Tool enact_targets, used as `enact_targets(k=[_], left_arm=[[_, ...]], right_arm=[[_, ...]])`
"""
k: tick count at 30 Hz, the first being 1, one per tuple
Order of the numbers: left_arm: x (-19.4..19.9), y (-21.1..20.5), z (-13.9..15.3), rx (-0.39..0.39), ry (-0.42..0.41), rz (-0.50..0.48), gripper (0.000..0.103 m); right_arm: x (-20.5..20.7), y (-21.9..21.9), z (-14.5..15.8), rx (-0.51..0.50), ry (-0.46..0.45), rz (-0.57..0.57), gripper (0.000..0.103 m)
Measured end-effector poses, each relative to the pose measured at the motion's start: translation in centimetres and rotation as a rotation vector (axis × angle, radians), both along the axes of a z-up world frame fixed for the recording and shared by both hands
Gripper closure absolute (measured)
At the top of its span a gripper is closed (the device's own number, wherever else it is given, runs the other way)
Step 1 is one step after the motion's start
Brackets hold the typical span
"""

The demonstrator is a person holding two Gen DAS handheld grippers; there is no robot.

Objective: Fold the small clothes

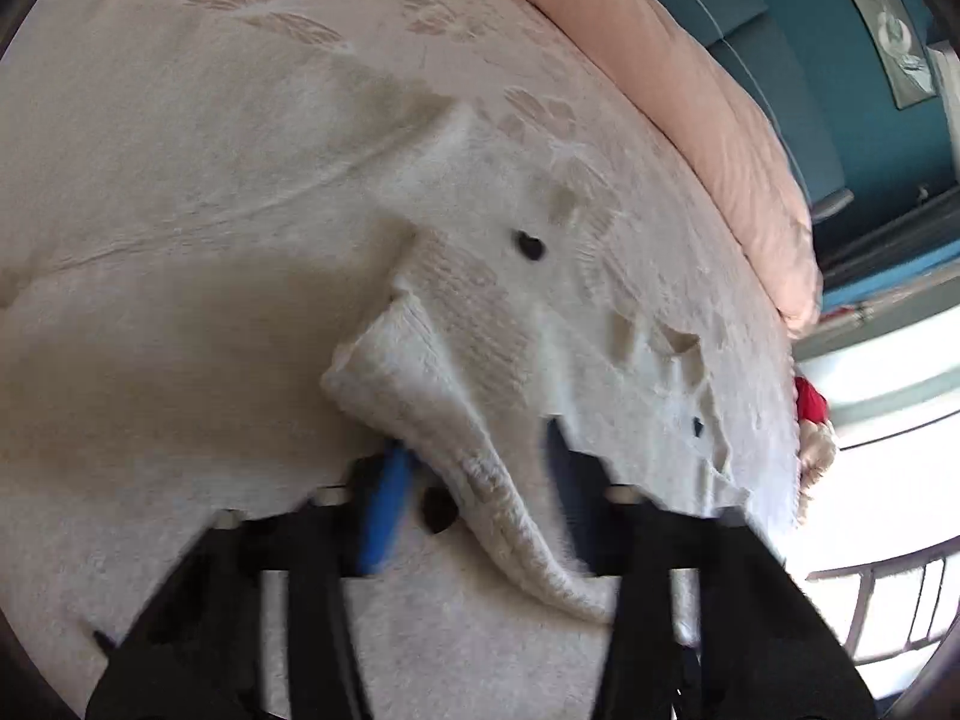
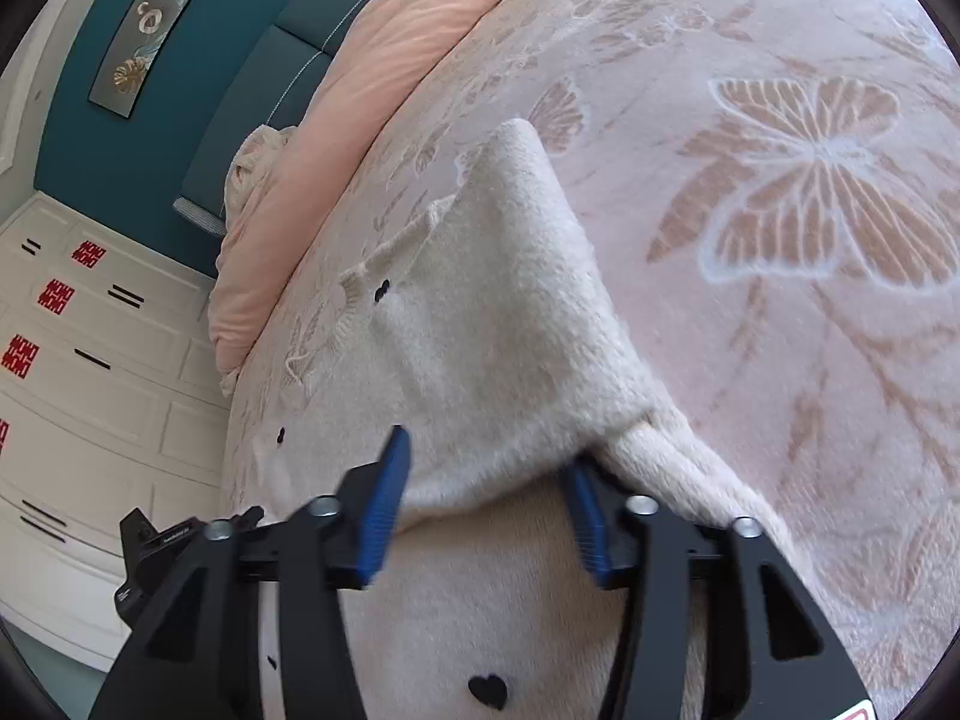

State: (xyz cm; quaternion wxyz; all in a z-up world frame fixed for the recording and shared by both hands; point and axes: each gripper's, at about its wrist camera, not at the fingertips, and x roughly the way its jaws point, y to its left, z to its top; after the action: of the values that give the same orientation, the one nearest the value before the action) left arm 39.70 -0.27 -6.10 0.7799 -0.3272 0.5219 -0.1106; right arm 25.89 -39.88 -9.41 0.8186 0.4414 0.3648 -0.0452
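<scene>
Currently mid-fold, by my reading. White fuzzy knit garment (image 2: 498,324) with small black hearts lies on the bed, on a cream blanket (image 2: 810,192) patterned with butterflies.

Right gripper (image 2: 486,498): jaws spread wide, blue pads (image 2: 384,504) apart. A lifted fold of the knit drapes between and over the fingers; the far pad is partly under cloth. Not clamped on anything that I can see.

Left gripper (image 1: 474,504): view blurred by motion. A ribbed cuff or hem edge of the garment (image 1: 420,372) runs down between the fingers. One blue pad (image 1: 384,504) shows; the other finger is dark and half hidden by the cloth. Cannot tell whether the jaws are pinching the edge or merely straddling it.

Judgement: a side or sleeve is being brought over the body. Next move calls for a firm pinch on the edge at each gripper, then carrying it across evenly so the fold line lies straight; loose fuzzy knit may slip or bunch.

Surface is soft and will give under pressure. Peach duvet (image 2: 372,96) lies beyond the blanket, then a teal headboard (image 2: 252,114) and white drawers (image 2: 90,396) with red labels. Bright window (image 1: 888,420) at one side.
</scene>
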Motion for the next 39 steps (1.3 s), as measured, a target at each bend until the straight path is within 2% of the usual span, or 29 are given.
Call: enact_targets(k=[1,4,6,8,9,10,11,12,13,15,17,19,21,22,23,24,25,28,29,30,31,32,33,35,36,38,39], left_arm=[[0.3,-0.2,0.6,-0.008,-0.013,-0.01,0.095],[0.0,-0.2,4.9,0.022,-0.191,-0.008,0.095],[-0.3,0.3,6.3,0.042,-0.25,-0.009,0.095],[0.0,0.7,5.0,0.075,-0.224,-0.013,0.095],[0.2,0.9,3.4,0.097,-0.185,-0.017,0.095],[0.1,1.2,1.5,0.114,-0.137,-0.022,0.095],[-0.2,1.5,-0.4,0.129,-0.087,-0.021,0.095],[-0.8,1.9,-1.8,0.124,-0.066,-0.013,0.095],[-1.4,2.1,-2.3,0.103,-0.103,-0.006,0.094],[-2.1,2.2,-2.5,0.106,-0.148,-0.004,0.093],[-2.1,2.2,-2.6,0.103,-0.166,0.002,0.093],[-2.2,2.1,-2.8,0.104,-0.192,-0.001,0.092],[-2.7,2.0,-3.0,0.113,-0.231,-0.006,0.092],[-2.8,2.0,-3.0,0.117,-0.242,-0.005,0.092],[-2.9,2.0,-3.0,0.119,-0.247,-0.003,0.092],[-2.9,2.0,-3.0,0.121,-0.25,-0.002,0.092],[-3.0,1.9,-3.0,0.126,-0.256,-0.003,0.092],[-3.1,1.9,-3.1,0.133,-0.271,-0.004,0.092],[-3.1,1.9,-3.2,0.128,-0.275,-0.001,0.092],[-3.2,2.0,-3.3,0.123,-0.279,0.001,0.092],[-3.4,2.1,-3.4,0.117,-0.282,0.003,0.092],[-3.4,2.3,-3.4,0.107,-0.284,0.003,0.092],[-3.4,2.4,-3.4,0.095,-0.281,0.001,0.092],[-3.3,3.2,-2.8,0.06,-0.241,0.002,0.091],[-3.3,4.1,-2.3,0.036,-0.219,0.006,0.085],[-4.3,7.3,-0.7,0.037,-0.218,0.076,0.07],[-5.0,9.8,0.1,0.041,-0.239,0.13,0.051]], right_arm=[[0.5,0.1,0.6,-0.005,-0.015,0.011,0.094],[0.4,0.8,4.7,-0.075,-0.178,0.011,0.094],[0.2,0.7,5.1,-0.124,-0.196,0.006,0.095],[1.0,0.3,2.1,-0.139,-0.077,0.025,0.095],[1.2,0.2,-0.1,-0.142,0.015,0.038,0.096],[0.6,0.0,-1.9,-0.124,0.056,0.048,0.1],[-0.1,0.0,-1.4,-0.125,0.013,0.032,0.097],[-0.4,0.2,-0.5,-0.142,0.02,0.03,0.096],[-0.8,0.5,0.4,-0.161,0.033,0.026,0.089],[-2.3,0.9,2.6,-0.217,0.023,-0.015,0.087],[-3.5,1.6,5.1,-0.329,-0.006,-0.064,0.087],[-2.5,2.6,6.7,-0.391,-0.044,-0.021,0.087],[0.4,3.9,6.6,-0.463,-0.023,0.085,0.087],[1.6,4.1,5.5,-0.488,0.006,0.126,0.087],[2.9,3.9,3.9,-0.494,0.062,0.155,0.088],[4.4,3.4,1.4,-0.477,0.169,0.172,0.09],[4.4,3.1,0.0,-0.445,0.191,0.162,0.094],[2.4,2.8,2.7,-0.421,0.08,0.076,0.094],[1.5,2.8,3.3,-0.44,0.041,0.047,0.09],[1.2,2.9,2.8,-0.469,0.057,0.038,0.088],[1.7,3.0,1.3,-0.474,0.135,0.066,0.093],[1.5,3.0,0.4,-0.463,0.136,0.074,0.094],[0.9,3.0,1.4,-0.467,0.111,0.046,0.094],[0.3,3.5,3.6,-0.448,0.095,0.044,0.084],[-0.4,4.0,4.6,-0.442,0.065,0.043,0.084],[-1.8,5.8,5.4,-0.444,0.035,0.085,0.083],[-2.4,7.0,5.1,-0.448,0.031,0.119,0.083]])
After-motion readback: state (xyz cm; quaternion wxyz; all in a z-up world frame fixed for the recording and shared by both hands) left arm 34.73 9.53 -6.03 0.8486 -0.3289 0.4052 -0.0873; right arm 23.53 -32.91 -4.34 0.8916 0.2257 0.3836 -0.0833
